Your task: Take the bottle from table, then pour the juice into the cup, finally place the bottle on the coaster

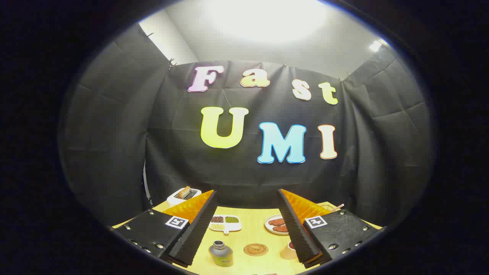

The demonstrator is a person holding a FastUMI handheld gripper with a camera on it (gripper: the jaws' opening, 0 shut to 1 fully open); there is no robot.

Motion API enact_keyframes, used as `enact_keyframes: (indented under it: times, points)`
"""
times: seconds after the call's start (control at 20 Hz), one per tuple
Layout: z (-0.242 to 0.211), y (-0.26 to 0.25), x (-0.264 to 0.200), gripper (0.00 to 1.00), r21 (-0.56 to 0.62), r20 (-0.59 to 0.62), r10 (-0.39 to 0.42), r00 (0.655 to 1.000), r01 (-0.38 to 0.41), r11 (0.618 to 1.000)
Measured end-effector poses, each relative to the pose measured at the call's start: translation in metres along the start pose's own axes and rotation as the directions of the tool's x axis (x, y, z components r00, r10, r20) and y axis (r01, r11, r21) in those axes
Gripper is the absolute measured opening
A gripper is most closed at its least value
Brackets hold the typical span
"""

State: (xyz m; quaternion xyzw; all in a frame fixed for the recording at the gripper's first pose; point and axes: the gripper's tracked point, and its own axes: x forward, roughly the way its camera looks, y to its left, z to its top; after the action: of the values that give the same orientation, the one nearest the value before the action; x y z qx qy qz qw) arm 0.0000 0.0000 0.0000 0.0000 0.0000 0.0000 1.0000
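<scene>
— Gripper view: what lies on the pale wood-grain table [252, 229]?
— A squat grey metal bottle [221, 253] with an open round neck stands between the ridged fingers of the hand-held gripper [244, 254], which are spread wide and touch nothing. Just beside it lies a flat round brown coaster [256, 249], then a tan cup [288, 251] partly behind the right finger.
— Farther back?
— A white divided dish [225, 224] of beans, a round plate [276, 225] of reddish slices, a white toaster [184, 195].
</scene>
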Motion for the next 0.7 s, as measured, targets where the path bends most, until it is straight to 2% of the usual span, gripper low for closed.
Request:
enact_keyframes:
  times: [0.7]
  points:
    - [-0.016, 0.005, 0.012, 0.96, 0.043, -0.008, -0.030, 1.000, 0.030, 0.999]
